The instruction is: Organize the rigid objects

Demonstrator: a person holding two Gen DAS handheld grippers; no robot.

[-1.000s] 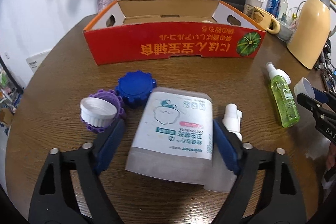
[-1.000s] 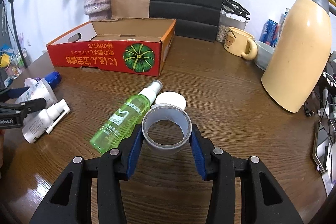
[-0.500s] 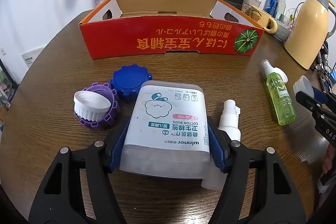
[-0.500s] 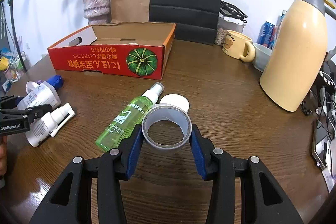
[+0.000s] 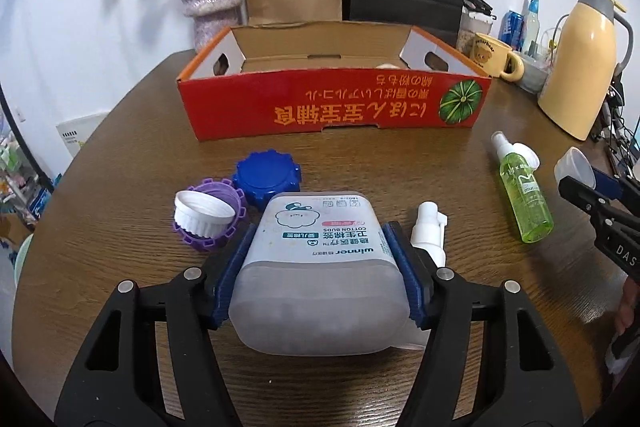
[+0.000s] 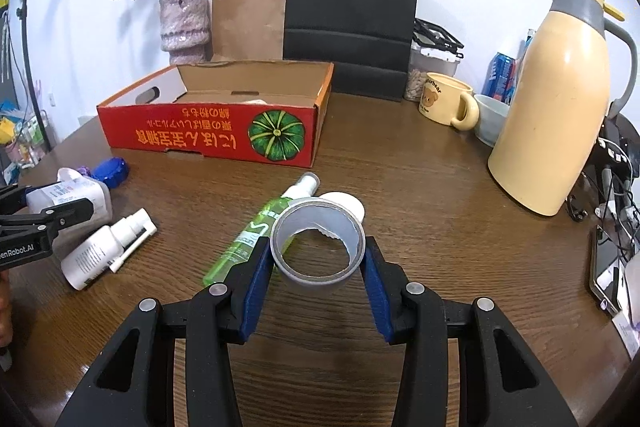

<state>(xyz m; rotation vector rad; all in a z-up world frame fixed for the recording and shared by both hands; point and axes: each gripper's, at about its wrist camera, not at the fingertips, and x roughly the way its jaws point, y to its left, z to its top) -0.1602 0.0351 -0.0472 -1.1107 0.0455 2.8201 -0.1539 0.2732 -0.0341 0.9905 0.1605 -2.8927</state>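
Observation:
My left gripper (image 5: 318, 255) is shut on a white cotton-bud box (image 5: 320, 267) and holds it above the table. My right gripper (image 6: 318, 259) is shut on a grey tape roll (image 6: 318, 247), lifted off the table. A red cardboard box (image 5: 332, 107) stands open at the back; it also shows in the right wrist view (image 6: 208, 135). A green spray bottle (image 5: 520, 195), a white spray bottle (image 5: 430, 231), a blue cap (image 5: 266, 179) and a purple cap with a white lid (image 5: 204, 215) lie on the table.
A cream thermos (image 6: 560, 107), a bear mug (image 6: 444, 103) and a bowl (image 6: 490, 119) stand at the right. A vase of flowers (image 6: 184, 27) and paper bags (image 6: 348, 19) stand behind the box. A white round lid (image 6: 352, 205) lies beyond the tape. A phone (image 6: 608, 267) lies at the right edge.
My left gripper closed on the cotton-bud box and lifted it. My right gripper rose a little with the tape roll.

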